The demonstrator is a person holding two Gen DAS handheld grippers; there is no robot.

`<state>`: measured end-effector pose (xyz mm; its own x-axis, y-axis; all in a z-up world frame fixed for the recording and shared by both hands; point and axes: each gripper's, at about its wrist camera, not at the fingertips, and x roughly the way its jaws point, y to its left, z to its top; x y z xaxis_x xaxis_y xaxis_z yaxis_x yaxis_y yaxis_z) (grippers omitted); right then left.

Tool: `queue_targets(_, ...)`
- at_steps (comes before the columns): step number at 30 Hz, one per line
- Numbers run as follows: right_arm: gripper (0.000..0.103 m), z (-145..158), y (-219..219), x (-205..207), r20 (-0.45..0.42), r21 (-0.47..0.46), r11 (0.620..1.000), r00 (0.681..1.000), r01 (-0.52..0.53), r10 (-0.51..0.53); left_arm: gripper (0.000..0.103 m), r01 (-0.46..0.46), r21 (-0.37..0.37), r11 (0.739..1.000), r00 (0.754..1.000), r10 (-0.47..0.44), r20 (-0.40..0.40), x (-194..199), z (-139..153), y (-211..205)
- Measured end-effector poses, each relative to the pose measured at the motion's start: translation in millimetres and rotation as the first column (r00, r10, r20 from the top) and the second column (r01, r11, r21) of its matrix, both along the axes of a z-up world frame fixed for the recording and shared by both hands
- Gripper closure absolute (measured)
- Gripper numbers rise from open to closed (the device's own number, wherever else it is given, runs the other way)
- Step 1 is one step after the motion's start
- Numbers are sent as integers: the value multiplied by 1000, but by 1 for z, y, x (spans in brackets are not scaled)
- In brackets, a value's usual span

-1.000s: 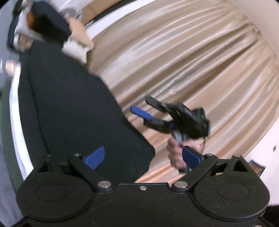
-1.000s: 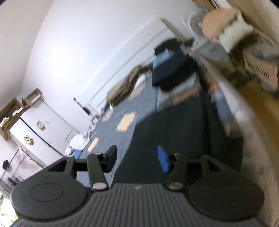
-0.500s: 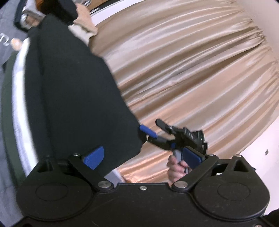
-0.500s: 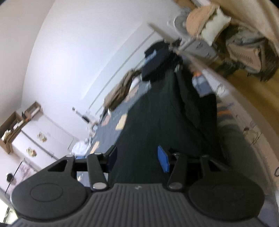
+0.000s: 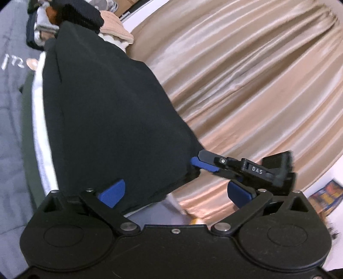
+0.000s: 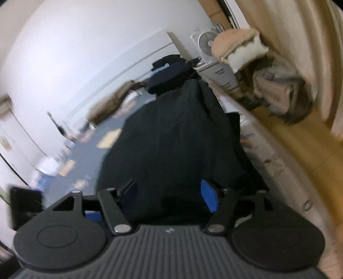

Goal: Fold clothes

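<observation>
A black garment [image 5: 111, 120] lies spread along the bed's edge, and it fills the middle of the right wrist view [image 6: 171, 137]. My left gripper [image 5: 175, 191] is open just before the garment's near hem, its left pad [image 5: 112, 192] over the cloth. In the left wrist view my right gripper [image 5: 200, 159] reaches in from the right, its tips at the garment's near right corner. In its own view the right gripper [image 6: 169, 193] is open, and black cloth lies between its fingers.
A beige curtain [image 5: 246, 85] hangs to the right of the bed. Folded clothes [image 5: 81, 17] are stacked at the far end. A grey bedcover [image 5: 12, 107] lies on the left. A fan [image 6: 205, 45], a heap of fabric [image 6: 276, 85] and wooden floor [image 6: 304, 146] are on the right.
The right gripper has moved left to the garment's near corner. Both cameras have come closer to the black cloth. The hand holding the right gripper is no longer in sight.
</observation>
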<state>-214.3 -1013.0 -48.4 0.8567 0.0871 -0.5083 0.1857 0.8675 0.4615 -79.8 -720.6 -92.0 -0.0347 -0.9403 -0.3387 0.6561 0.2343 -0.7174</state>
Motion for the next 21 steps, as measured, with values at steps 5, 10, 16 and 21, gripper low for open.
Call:
queue_targets(5, 34, 11, 28, 0, -37, -115, 993, 998, 40, -44, 0, -4, 171, 985, 983, -28, 181, -24, 25, -5)
queue_targets(10, 32, 34, 57, -3, -57, -207, 976, 995, 71, -84, 0, -98, 279, 955, 929, -13, 369, -37, 53, -4)
queue_targets(16, 28, 60, 84, -15, -71, -203, 978, 995, 54, -70, 0, -192, 369, 910, 854, -30, 519, -44, 90, 7)
queue_targets(21, 28, 79, 109, -14, -160, -253, 966, 983, 48, -91, 0, -163, 426, 890, 808, -128, 576, -48, 114, 11)
